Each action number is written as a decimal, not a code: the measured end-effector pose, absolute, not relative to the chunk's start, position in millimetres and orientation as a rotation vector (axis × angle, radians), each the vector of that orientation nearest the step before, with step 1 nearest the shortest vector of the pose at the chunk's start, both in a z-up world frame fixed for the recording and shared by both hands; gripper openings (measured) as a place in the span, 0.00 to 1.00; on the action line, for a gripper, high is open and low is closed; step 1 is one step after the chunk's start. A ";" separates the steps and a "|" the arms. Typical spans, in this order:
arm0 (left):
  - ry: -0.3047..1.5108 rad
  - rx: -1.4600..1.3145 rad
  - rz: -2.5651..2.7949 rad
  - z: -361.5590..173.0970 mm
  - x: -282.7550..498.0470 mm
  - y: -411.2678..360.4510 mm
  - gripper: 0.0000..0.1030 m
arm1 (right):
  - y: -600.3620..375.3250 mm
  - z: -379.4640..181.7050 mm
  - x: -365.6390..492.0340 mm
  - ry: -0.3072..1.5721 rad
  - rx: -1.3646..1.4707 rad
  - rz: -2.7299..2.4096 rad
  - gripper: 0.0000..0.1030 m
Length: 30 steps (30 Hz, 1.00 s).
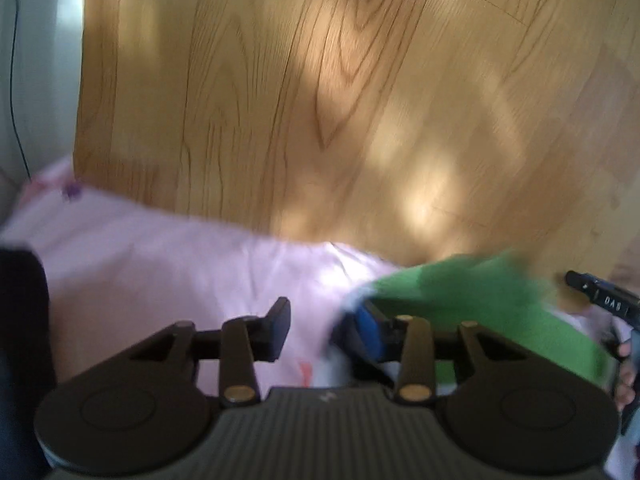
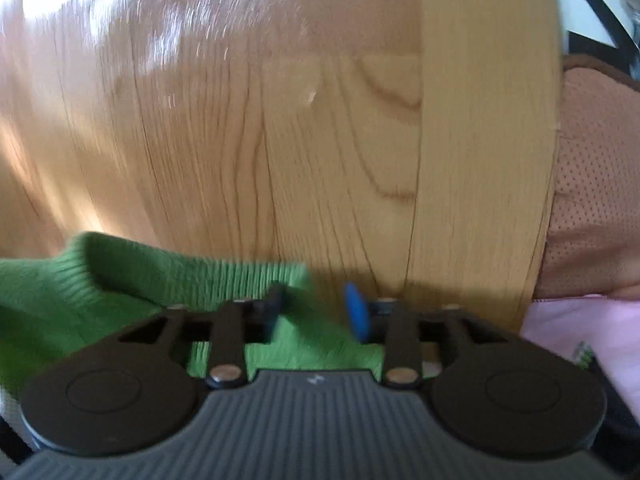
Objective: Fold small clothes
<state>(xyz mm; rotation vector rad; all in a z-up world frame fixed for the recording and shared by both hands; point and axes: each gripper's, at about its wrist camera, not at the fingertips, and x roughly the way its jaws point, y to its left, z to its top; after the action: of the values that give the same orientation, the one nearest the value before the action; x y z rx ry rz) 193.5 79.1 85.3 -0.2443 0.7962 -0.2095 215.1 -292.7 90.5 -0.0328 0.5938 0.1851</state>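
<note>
Green knitted clothing [image 2: 132,280] is seen lying on a wooden tabletop [image 2: 320,140], with a ribbed hem running along its far edge in the right wrist view. Part of it rests on a pale pink cloth [image 1: 180,264], which is spread over the near portion of the tabletop in the left wrist view. The same green garment [image 1: 460,292] is shown there to the right, blurred.

The left claw [image 1: 324,328] is held with its jaws apart, and only the pink cloth is seen in the gap between them. Its right finger [image 1: 368,332], faced with a blue pad, is set against the garment's near edge; whether it touches cannot be told.

The right claw [image 2: 316,312] is also held parted, over the garment's right corner. Green fabric is seen beneath and between its fingers, but the pads are not seen pressed on it. Both views are smeared by motion blur.

A brownish perforated cushion [image 2: 592,200] is seen beyond the tabletop's right edge.
</note>
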 end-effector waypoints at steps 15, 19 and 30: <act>0.756 -0.382 -0.583 68.4 -31.2 118.7 1.00 | -410.1 70.5 -64.4 0.851 0.416 0.602 0.58; 0.817 -0.362 -0.533 48.2 -31.6 95.4 1.00 | -366.3 61.2 -76.0 0.855 0.357 0.661 0.65; 0.831 -0.460 -0.613 73.5 -48.7 112.1 0.15 | -379.3 123.1 -74.8 0.660 0.361 0.557 0.19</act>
<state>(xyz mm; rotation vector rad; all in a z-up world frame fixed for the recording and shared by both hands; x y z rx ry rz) -48.7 112.1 73.5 -0.4603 0.8305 -0.6131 -74.8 -379.3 123.1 0.3615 0.6599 0.5566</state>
